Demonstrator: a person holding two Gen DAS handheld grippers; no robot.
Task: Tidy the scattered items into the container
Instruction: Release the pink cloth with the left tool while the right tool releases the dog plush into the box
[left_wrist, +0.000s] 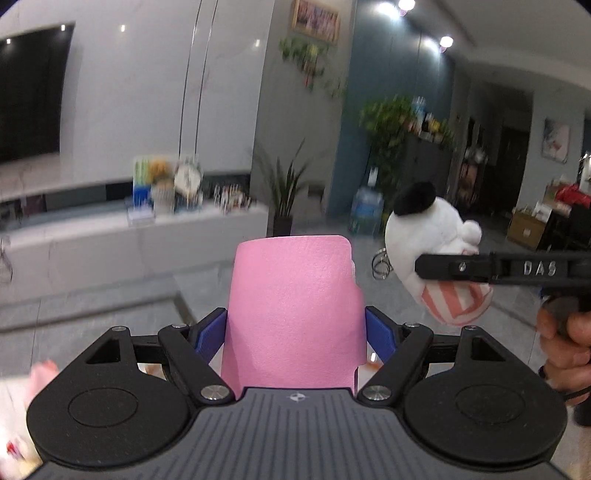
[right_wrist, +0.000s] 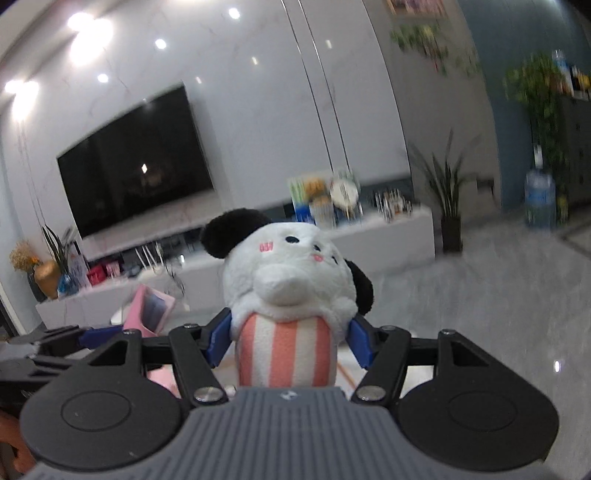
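Observation:
My left gripper (left_wrist: 295, 328) is shut on a pink leather-like case (left_wrist: 291, 295), which stands upright between the blue pads and is held up in the air. My right gripper (right_wrist: 290, 339) is shut on a white plush toy (right_wrist: 291, 273) with black ears and a pink-and-white striped body. In the left wrist view the plush toy (left_wrist: 424, 236) hangs at the right in the right gripper (left_wrist: 461, 267), with a key ring on its left side. In the right wrist view the pink case (right_wrist: 149, 310) shows at lower left. No container is in view.
A long white TV cabinet (left_wrist: 110, 232) with books and small items runs along the wall under a black TV (right_wrist: 136, 162). A potted plant (left_wrist: 284, 206) and a water bottle (left_wrist: 365, 210) stand on the grey tiled floor. A hand (left_wrist: 565, 350) holds the right gripper.

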